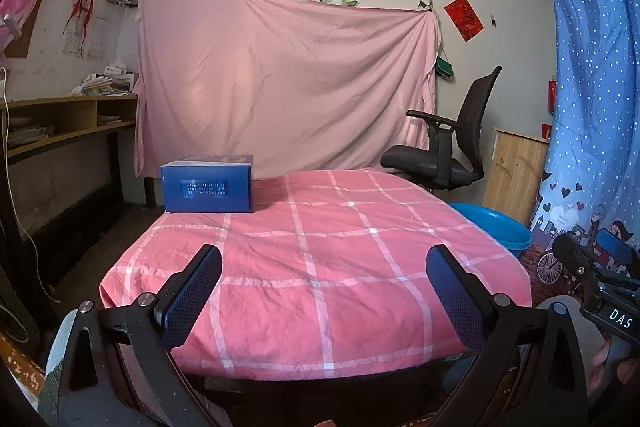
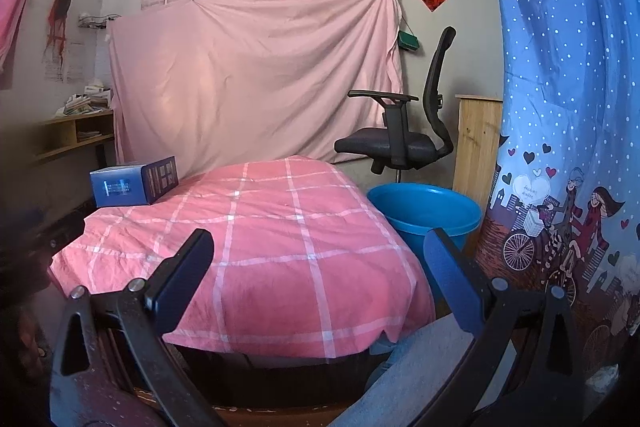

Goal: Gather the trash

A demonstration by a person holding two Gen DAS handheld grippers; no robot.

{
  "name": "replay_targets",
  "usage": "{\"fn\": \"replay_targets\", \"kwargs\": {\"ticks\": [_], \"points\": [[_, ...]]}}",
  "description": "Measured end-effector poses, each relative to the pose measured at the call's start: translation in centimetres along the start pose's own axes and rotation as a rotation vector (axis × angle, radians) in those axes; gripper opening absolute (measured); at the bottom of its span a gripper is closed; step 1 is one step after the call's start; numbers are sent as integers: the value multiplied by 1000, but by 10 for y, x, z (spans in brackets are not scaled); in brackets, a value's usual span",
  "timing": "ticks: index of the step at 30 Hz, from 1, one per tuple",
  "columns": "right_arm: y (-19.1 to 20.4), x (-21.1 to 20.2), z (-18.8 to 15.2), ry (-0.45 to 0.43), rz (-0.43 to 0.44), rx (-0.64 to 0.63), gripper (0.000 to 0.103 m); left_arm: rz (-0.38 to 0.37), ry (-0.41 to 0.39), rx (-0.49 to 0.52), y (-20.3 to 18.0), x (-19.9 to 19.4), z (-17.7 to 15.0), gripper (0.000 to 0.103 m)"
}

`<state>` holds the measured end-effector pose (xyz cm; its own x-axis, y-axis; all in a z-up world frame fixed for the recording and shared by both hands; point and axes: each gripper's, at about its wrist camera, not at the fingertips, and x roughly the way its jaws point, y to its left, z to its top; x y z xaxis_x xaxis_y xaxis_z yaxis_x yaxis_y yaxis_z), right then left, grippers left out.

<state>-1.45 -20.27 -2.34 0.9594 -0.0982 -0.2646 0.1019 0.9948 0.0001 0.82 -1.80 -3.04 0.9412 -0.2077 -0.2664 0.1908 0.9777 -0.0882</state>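
Box [image 1: 207, 183], blue, sits at the far left corner of the table [image 1: 320, 267], on the pink checked cloth, and is the only thing on it; in the right wrist view the box [image 2: 134, 181] shows at the table's [image 2: 248, 247] far left edge. Basin [image 2: 428, 213], blue, stands on the floor just beside the table's right side, and in the left wrist view the basin [image 1: 496, 227] peeks out past the cloth's right edge. Left gripper [image 1: 324, 263] hangs over the table's near edge, fingers spread wide, nothing between them. Right gripper [image 2: 320, 247] hangs at the near right part of the table, likewise spread and empty. Chair [image 2: 404, 131], black, stands behind the basin, before a pink sheet [image 1: 280, 83] hung on the wall.
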Motion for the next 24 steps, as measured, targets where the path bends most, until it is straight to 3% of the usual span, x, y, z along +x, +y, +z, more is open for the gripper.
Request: {"fn": "replay_targets", "kwargs": {"ticks": [24], "points": [[-5,1,0,12,-3,10,103,7,4,0,0,1,0,100]]}}
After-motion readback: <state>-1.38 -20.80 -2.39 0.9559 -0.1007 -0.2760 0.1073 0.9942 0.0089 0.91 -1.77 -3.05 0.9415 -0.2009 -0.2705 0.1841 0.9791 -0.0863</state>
